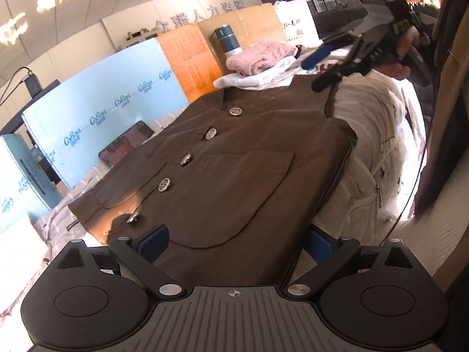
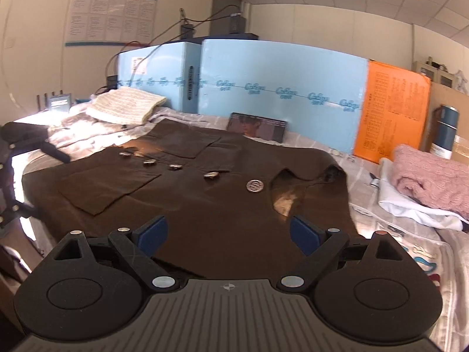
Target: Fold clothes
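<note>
A brown buttoned vest (image 1: 234,161) lies flat, front up, on a bed with a checked sheet; it also fills the middle of the right wrist view (image 2: 205,199). My left gripper (image 1: 237,240) is open, its blue pads on either side of the vest's hem edge. My right gripper (image 2: 228,234) is open over the vest's shoulder side near the neckline. The right gripper also shows in the left wrist view (image 1: 346,70), at the vest's far shoulder. The left gripper shows at the left edge of the right wrist view (image 2: 44,149).
A folded pink knit (image 2: 431,182) lies on white cloth (image 2: 410,208) beside the vest. A cream folded garment (image 2: 126,105), a phone (image 2: 258,127), a teal flask (image 2: 445,132), blue foam boards (image 2: 278,88) and an orange board (image 2: 390,111) line the far side. A white garment (image 1: 372,135) lies alongside.
</note>
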`<state>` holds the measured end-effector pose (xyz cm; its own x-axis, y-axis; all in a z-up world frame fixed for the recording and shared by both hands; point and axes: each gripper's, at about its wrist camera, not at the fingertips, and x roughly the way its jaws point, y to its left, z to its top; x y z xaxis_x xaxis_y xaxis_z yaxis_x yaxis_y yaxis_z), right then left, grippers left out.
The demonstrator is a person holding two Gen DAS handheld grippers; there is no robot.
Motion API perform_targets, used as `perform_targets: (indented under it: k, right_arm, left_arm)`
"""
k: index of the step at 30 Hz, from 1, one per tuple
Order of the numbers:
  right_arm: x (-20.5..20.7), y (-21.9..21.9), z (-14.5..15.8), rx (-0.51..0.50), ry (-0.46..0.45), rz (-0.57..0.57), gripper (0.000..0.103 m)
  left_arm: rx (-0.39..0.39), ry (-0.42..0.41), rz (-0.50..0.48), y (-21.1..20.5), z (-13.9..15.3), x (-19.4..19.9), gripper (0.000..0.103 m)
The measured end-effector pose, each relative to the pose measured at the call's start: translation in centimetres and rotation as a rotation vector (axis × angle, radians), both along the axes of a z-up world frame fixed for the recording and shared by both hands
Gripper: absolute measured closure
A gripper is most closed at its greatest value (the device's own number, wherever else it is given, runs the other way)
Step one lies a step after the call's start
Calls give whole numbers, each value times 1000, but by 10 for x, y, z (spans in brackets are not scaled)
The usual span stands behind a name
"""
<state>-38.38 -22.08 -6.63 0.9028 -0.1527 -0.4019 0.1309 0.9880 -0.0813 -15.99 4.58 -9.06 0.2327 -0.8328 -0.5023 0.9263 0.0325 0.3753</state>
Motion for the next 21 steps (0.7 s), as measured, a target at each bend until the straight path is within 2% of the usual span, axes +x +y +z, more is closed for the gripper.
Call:
perform_targets:
  k: [4, 7, 11, 13, 14, 16, 20, 21]
  right_arm:
    - [15, 31, 1, -28, 35, 254, 7]
    - [31, 44, 1, -35, 59, 366, 7]
    - [47, 61, 1, -33, 64, 504, 6]
    - [57, 64, -1, -59, 75, 481, 7]
    - [62, 64, -3, -89, 87, 420, 7]
    - [71, 58, -7, -124, 93, 300, 14]
    - [74, 31, 0, -2, -22, 204, 15]
    - [79, 28, 1, -1, -25, 182, 16]
  left_arm:
    - [-60, 88, 49, -3, 8, 15, 5]
    - [-86, 153, 65, -5, 11, 24, 5]
    - [-178, 262, 118, -6, 19, 41, 4]
    - [-209, 274, 121, -7, 21, 45, 4]
    - [-224, 278, 121, -7, 22, 47, 4]
    - [-218, 273, 108, -7, 20, 47, 4]
    - [-202, 255, 83, -7, 14, 47, 4]
    - [-205, 244, 84, -4, 13, 47, 4]
